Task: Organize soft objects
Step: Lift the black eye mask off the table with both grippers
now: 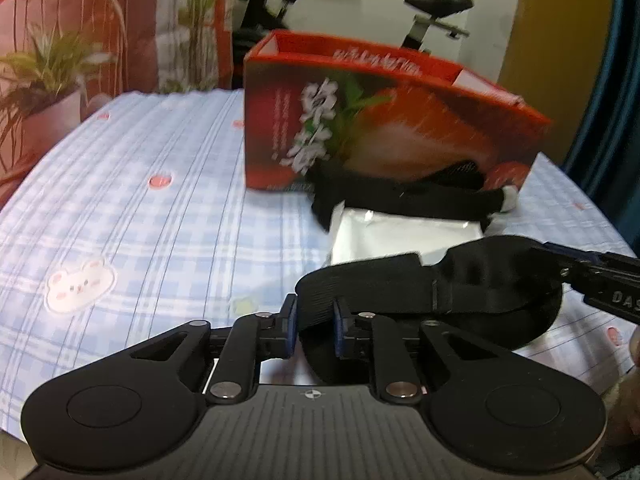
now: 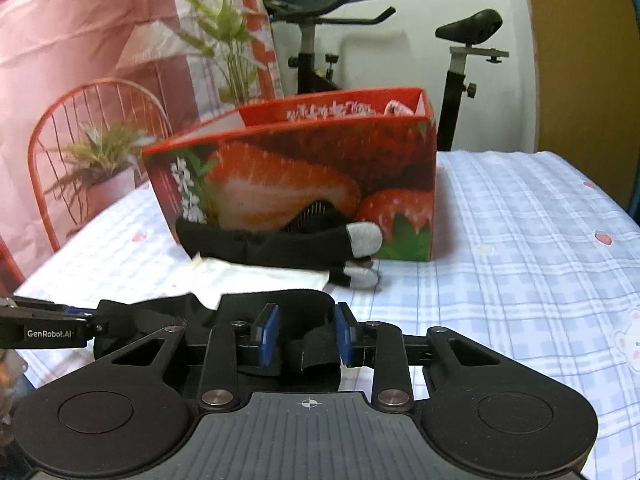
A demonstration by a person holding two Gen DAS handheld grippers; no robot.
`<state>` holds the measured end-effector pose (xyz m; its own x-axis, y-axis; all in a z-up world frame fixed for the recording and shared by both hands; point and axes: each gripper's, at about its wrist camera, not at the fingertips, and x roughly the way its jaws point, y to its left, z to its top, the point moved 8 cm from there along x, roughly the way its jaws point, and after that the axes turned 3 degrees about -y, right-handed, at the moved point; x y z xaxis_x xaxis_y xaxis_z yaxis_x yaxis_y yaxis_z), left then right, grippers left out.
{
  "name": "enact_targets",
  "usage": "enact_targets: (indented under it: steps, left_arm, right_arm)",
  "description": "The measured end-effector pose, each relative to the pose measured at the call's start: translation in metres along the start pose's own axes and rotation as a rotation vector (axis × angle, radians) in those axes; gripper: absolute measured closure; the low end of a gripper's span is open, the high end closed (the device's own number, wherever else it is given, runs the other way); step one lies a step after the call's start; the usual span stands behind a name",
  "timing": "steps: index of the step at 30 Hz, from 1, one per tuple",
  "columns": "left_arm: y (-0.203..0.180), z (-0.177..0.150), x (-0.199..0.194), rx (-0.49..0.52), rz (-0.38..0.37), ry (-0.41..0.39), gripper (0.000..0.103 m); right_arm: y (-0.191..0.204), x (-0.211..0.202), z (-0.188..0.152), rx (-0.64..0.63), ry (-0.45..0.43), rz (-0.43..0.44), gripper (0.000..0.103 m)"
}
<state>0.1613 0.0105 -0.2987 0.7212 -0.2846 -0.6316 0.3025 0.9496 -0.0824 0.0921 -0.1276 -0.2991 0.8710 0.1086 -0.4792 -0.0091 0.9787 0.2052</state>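
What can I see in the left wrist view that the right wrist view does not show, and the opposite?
Only the left wrist view shows a bear print on the tablecloth and the near black garment's whole spread, with the right gripper at its far end.

Only the right wrist view shows the grey tips of the far black garment and items inside the box.

Both show the strawberry box, white pouch, exercise bike, and the near garment between blue pads.

An exercise bike stood against the white wall at upper centre, a red wire chair and potted plant at left.
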Motion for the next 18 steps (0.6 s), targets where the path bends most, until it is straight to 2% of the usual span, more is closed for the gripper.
enact_targets:
  steps: [4, 13, 18]
  left_arm:
    - [-0.0073, 0.0054, -0.0061, 0.014, -0.023, -0.036, 0.085]
    - [-0.0069, 0.0046, -0.0072, 0.003, -0.028, -0.041, 0.086]
    - [-0.0048, 0.0045, -0.0063, 0.000, -0.023, -0.042, 0.090]
  right_arm:
    - [0.0026, -0.0038, 0.0039, -0.005, -0.018, 0.007, 0.075]
    - [0.0074, -0.0051, 0.0039, -0.018, -0.023, 0.016, 0.076]
    - [0.0044, -0.0050, 0.0034, -0.001, -0.020, 0.008, 0.084]
